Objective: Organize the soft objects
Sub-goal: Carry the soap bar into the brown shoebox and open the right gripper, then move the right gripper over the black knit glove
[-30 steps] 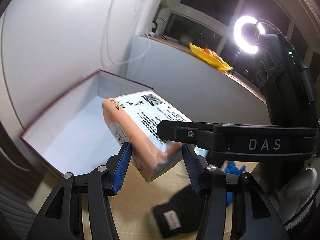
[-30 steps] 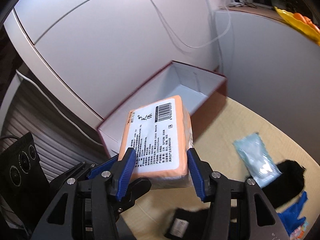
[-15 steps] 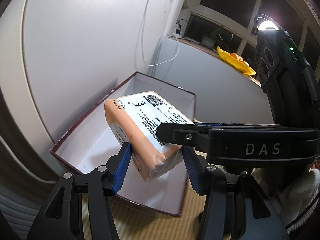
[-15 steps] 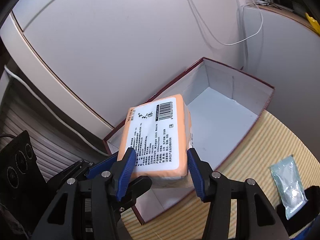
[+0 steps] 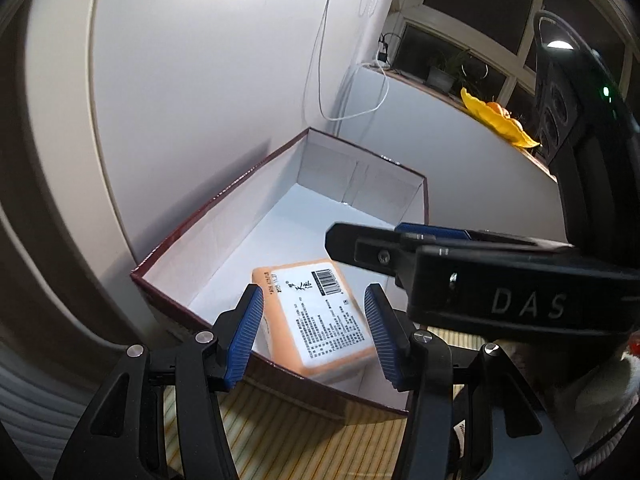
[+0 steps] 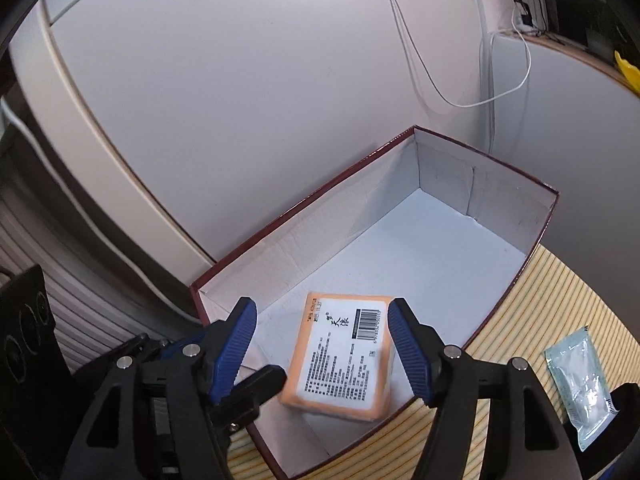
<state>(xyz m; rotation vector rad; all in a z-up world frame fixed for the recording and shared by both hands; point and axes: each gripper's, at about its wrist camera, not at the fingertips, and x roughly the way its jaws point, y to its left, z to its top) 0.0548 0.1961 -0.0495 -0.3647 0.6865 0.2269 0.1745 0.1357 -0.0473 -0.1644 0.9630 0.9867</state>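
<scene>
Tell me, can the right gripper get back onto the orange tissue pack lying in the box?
Probably yes. The right gripper hangs open directly above the orange tissue pack, the box has no lid, and nothing lies over the pack. The left gripper crowds close alongside.

Just ahead of my right gripper [image 6: 320,346] the tissue pack [image 6: 340,360] lies in the near end of the box [image 6: 440,264], between its spread fingers. My left gripper [image 5: 314,336] hangs just beside, to its left. A sachet [image 6: 580,384] lies on the mat [image 6: 540,292] to the right, outside the box.
</scene>
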